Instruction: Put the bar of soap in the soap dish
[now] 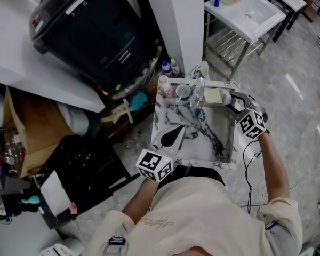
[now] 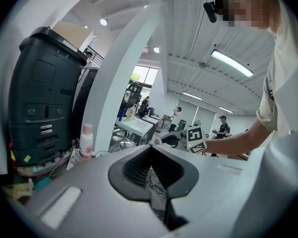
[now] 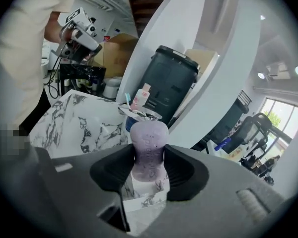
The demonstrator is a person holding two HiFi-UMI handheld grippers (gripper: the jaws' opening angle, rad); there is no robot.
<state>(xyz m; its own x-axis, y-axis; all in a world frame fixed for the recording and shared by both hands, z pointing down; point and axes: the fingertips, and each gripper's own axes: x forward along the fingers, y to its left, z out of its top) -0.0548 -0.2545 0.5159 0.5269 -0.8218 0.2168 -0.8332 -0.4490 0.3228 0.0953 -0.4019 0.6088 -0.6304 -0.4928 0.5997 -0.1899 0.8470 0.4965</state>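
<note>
A lavender bar of soap [image 3: 149, 142] stands upright between the jaws of my right gripper [image 3: 149, 155], which is shut on it. In the head view the right gripper [image 1: 228, 101] hovers at the far right corner of the marble-patterned basin [image 1: 224, 137], next to a pale rectangular thing [image 1: 213, 96] that may be the soap dish; I cannot tell for sure. My left gripper [image 1: 176, 130] rests over the basin's near left rim, pointing away. Its jaws are shut with nothing between them [image 2: 151, 171].
A pink bottle [image 1: 166, 87], a cup with a toothbrush [image 1: 183, 92] and a faucet [image 1: 199, 91] crowd the basin's far edge. A big black machine [image 1: 90, 25] and a white column [image 1: 176, 20] stand behind. A cardboard box [image 1: 21, 137] sits at the left.
</note>
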